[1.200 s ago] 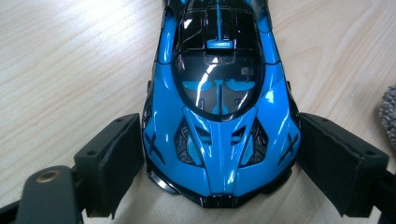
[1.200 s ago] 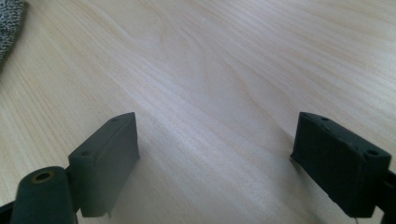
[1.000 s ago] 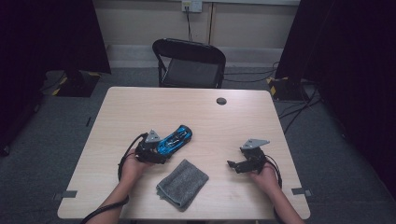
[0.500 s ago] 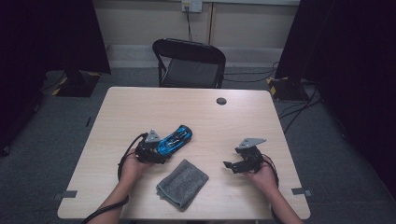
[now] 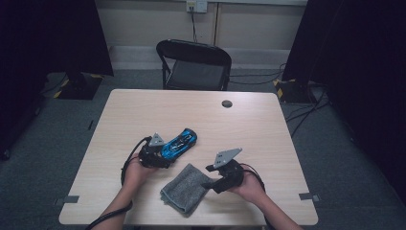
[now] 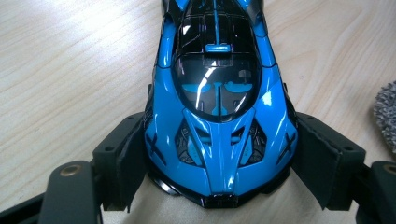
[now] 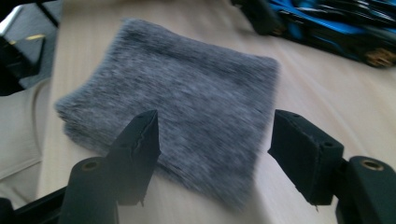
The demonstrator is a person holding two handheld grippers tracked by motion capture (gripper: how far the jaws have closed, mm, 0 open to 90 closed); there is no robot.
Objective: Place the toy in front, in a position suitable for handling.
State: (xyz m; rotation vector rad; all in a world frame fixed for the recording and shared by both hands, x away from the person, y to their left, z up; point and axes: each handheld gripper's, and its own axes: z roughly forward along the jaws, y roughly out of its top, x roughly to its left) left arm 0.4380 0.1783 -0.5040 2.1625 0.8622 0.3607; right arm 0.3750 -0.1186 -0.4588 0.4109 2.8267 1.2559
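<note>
The shiny blue plastic toy car (image 6: 219, 116) looked smooth; the fuzzy grey folded cloth (image 7: 177, 93) lay on pale matt wood tabletop (image 5: 258, 124).

**Camera placement**

The high view looks forward and down from above the person's side, taking in the whole desk (image 5: 143, 110). The left gripper view rides on the left tool (image 6: 219, 158) — very close to the blue toy car (image 6: 219, 107). The right gripper view looks low across the grey cloth (image 7: 182, 116). Car and cloth appear in all three views.
</note>
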